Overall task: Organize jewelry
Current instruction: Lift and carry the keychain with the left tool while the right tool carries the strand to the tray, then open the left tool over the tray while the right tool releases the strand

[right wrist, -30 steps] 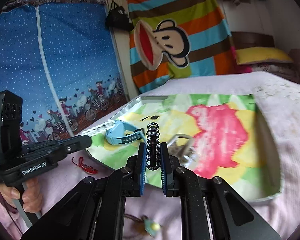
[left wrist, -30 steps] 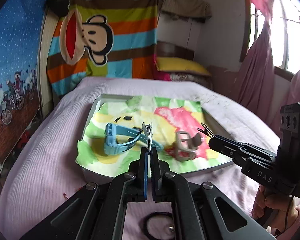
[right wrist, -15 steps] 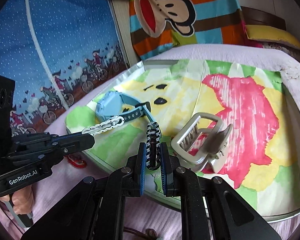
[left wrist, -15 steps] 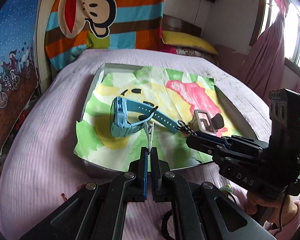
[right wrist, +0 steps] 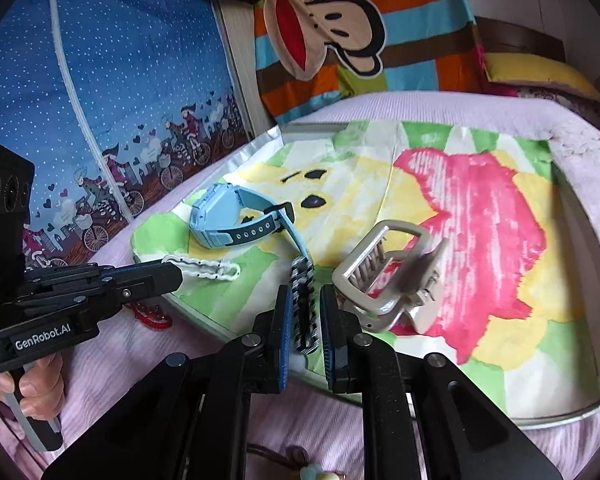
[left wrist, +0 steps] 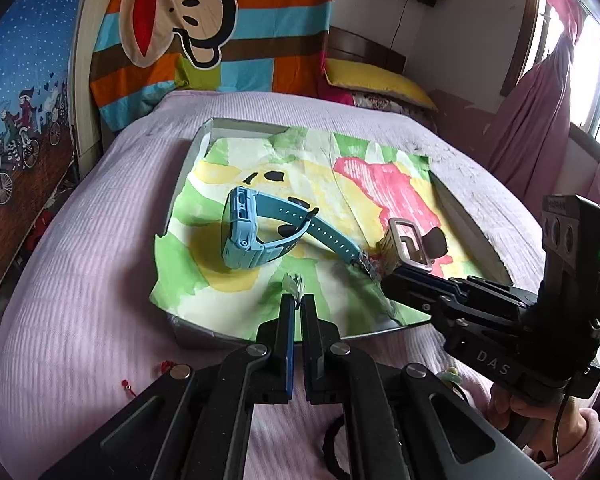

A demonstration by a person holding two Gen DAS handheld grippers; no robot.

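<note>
The left gripper (left wrist: 299, 305) is pinched nearly closed on a white wavy hair clip (right wrist: 202, 269). From its own camera the clip shows only edge-on as a thin pale sliver; the right wrist view shows it flat, sticking out past the fingertips over the near left corner of the tray (right wrist: 580, 216). The right gripper (right wrist: 305, 308) clamps a black-and-white patterned clip (right wrist: 303, 304) between its blue pads (right wrist: 285, 312); the clip's far end reaches over the tray's near edge. In the left wrist view this gripper comes in from the right, its tip beside the end of the watch strap.

Just right of the patterned clip lies a beige claw hair clip (right wrist: 388, 276), on its side on the painted paper (right wrist: 480, 208) that lines the tray. Farther left sits a light blue smartwatch (left wrist: 256, 236), resting on its edge with the strap looped and one end trailing toward the claw clip.

The tray rests on a lilac ribbed bedspread (left wrist: 100, 280). On the bedspread near the left gripper lies a red coiled band (right wrist: 152, 316), and near the bottom of the right wrist view a brown cord with a pale green bead (right wrist: 312, 470). A hand (right wrist: 36, 392) grips the left tool's handle. Behind hang a striped cartoon-monkey blanket (left wrist: 204, 24) and a blue curtain with cyclists (right wrist: 100, 80).
</note>
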